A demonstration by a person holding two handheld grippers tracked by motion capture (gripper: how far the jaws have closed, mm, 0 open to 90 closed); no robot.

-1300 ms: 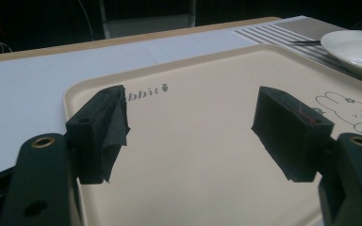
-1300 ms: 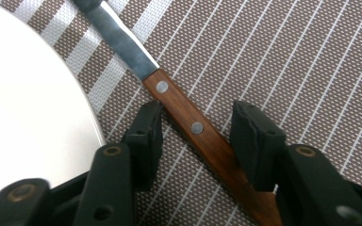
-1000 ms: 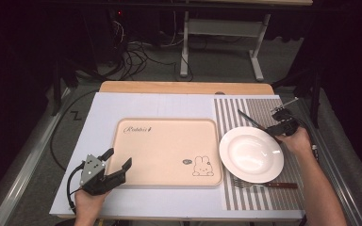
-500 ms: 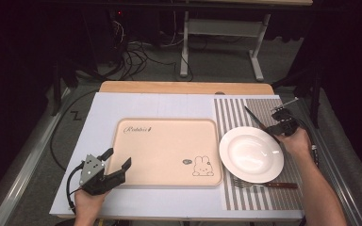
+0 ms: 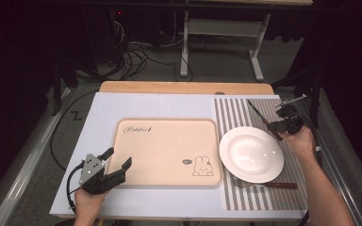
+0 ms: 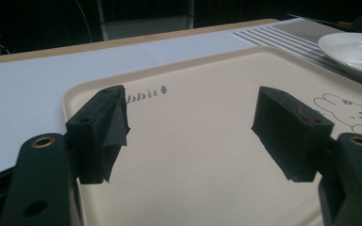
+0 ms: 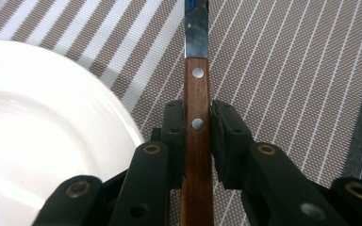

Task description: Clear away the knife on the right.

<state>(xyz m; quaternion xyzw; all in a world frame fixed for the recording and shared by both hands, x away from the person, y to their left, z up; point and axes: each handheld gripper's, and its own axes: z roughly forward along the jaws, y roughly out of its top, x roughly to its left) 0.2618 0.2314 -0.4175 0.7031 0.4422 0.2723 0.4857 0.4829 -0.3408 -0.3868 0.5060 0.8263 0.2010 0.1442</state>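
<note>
Right gripper [image 5: 277, 123]: positioned at the 3 o'clock side of the high view, jaws directed toward 10 o'clock. The right hand [image 5: 300, 139] grips its body from behind; the forearm enters from 5 o'clock. In the right gripper view the pads are pressed against both sides of a wooden knife handle [image 7: 197, 141].

Left gripper [image 5: 118, 162]: positioned at 8 o'clock in the high view, jaws directed toward 2 o'clock. The left hand [image 5: 88, 201] supports it from 6 o'clock. In the left gripper view the jaws stand wide apart with nothing between the pads.
</note>
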